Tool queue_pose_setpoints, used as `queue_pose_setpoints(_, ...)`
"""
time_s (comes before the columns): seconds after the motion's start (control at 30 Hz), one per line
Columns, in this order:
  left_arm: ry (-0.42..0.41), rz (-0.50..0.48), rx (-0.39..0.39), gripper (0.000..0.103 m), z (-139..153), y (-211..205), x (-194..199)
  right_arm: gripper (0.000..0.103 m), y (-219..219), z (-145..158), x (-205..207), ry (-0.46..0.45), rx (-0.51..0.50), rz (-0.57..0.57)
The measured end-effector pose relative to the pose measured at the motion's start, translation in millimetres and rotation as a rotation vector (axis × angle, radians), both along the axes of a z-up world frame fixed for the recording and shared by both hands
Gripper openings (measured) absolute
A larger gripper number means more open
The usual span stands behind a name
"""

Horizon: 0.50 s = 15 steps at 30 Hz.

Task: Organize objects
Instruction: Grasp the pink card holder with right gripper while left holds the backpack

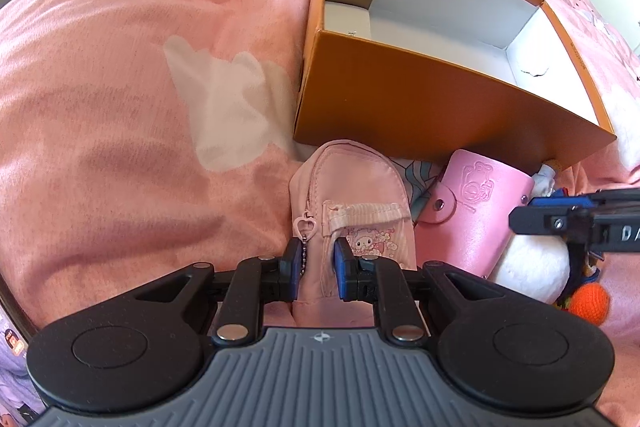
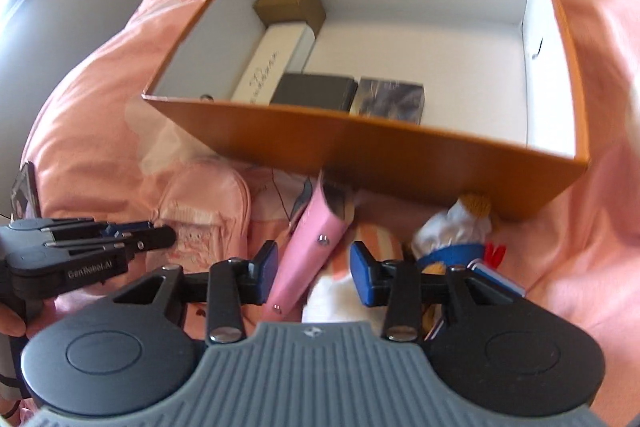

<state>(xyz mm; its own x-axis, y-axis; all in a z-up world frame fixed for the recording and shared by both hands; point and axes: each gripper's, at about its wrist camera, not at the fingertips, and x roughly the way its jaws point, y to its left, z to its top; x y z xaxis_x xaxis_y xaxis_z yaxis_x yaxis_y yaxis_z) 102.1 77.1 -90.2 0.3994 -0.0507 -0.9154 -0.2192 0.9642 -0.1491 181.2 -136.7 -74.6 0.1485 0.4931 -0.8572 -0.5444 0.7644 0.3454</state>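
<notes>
An open orange box [image 1: 420,99] with a white inside lies on the pink bedding; it also shows in the right wrist view [image 2: 400,151]. My left gripper [image 1: 318,265] is shut on a small pink backpack-shaped pouch [image 1: 352,183], which lies just in front of the box. My right gripper [image 2: 314,267] is open, its jaws on either side of a pink snap wallet [image 2: 308,251]; the wallet also shows in the left wrist view [image 1: 472,211]. The right gripper's tip [image 1: 560,221] enters the left wrist view from the right.
Inside the box lie a brown box [image 2: 290,3], a white box [image 2: 272,63], a black box [image 2: 312,89] and a dark shiny box [image 2: 390,99]. A white plush toy [image 1: 532,267], an orange knit ball [image 1: 590,297] and a small doll [image 2: 456,231] lie beside the wallet.
</notes>
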Motion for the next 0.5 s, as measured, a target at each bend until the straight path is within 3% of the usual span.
queue_pose_setpoints(0.07, 0.021, 0.033, -0.027, 0.032, -3.7, 5.1, 1.6, 0.042, 5.6, -5.0, -1.9, -0.010, -0.003, 0.008)
queue_pose_setpoints(0.27, 0.048, 0.089, -0.074, 0.049, -13.9, 12.2, 7.1, 0.026, 21.5, -14.4, 0.1, -0.006, -0.008, 0.029)
queue_pose_setpoints(0.4, 0.049, 0.072, -0.059, 0.050, -16.1, 6.8, 11.5, 0.026, 35.1, -25.4, -3.6, 0.023, -0.020, 0.068)
queue_pose_setpoints(0.5, 0.033, 0.060, -0.052, 0.040, -15.0, 5.3, 10.5, 0.024, 36.9, -29.8, -3.7, 0.015, -0.027, 0.059)
